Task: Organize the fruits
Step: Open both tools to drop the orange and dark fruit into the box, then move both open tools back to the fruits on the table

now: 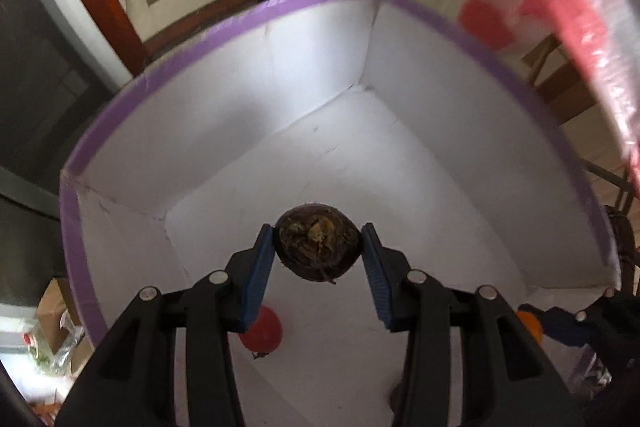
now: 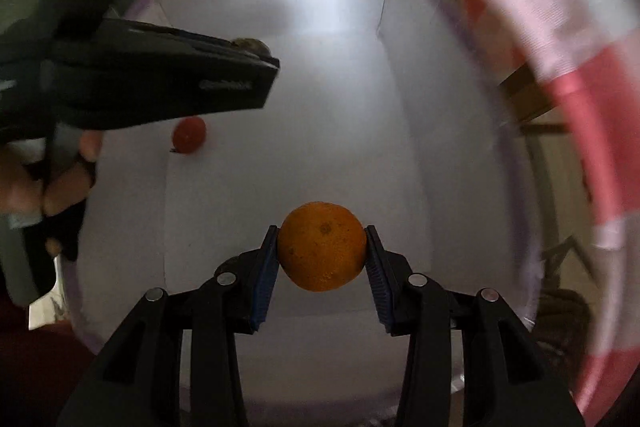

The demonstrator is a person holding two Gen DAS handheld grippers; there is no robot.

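Inside, the white box [image 1: 224, 115] with its purple rim holds one red fruit [image 1: 262, 333] on its floor. Above it, the right gripper [image 2: 322, 247] clamps an orange [image 2: 322, 246], and the left gripper [image 1: 318, 247] clamps a dark brown fruit [image 1: 318, 245].
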